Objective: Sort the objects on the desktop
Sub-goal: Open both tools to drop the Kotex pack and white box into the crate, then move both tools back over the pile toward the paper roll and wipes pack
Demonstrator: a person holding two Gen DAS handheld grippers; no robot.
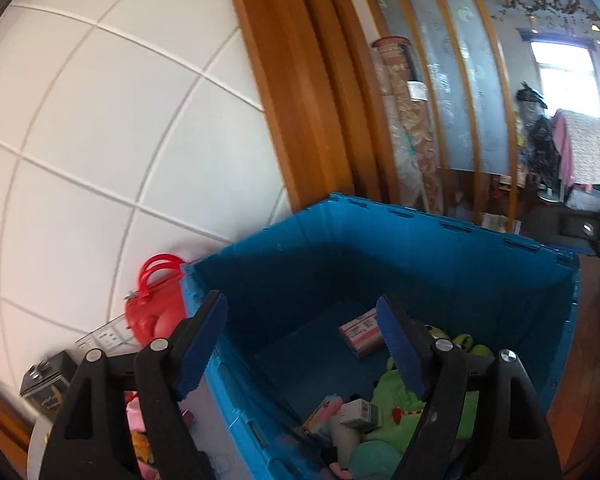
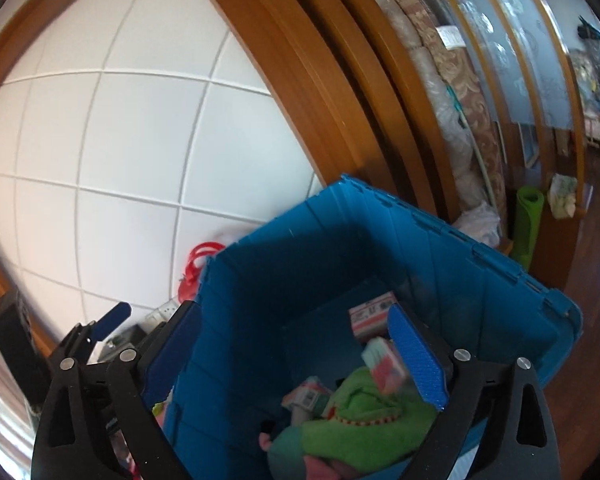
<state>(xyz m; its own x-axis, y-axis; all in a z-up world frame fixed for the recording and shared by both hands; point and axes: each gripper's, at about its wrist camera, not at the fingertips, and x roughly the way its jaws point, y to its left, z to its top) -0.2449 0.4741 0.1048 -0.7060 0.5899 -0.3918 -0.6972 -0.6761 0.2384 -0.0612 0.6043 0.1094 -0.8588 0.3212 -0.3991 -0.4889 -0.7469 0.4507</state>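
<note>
A blue plastic crate stands by the tiled wall and holds a green plush toy, small boxes and other soft items. My left gripper is open and empty above the crate's left wall. My right gripper is open over the crate. A blurred pink and teal box is in mid-air just inside its right finger, above the green plush. The left gripper also shows at the left edge of the right wrist view.
A red handbag and a dark box sit left of the crate against the white tiled wall. A wooden door frame, rolled fabric and a green mat roll stand behind.
</note>
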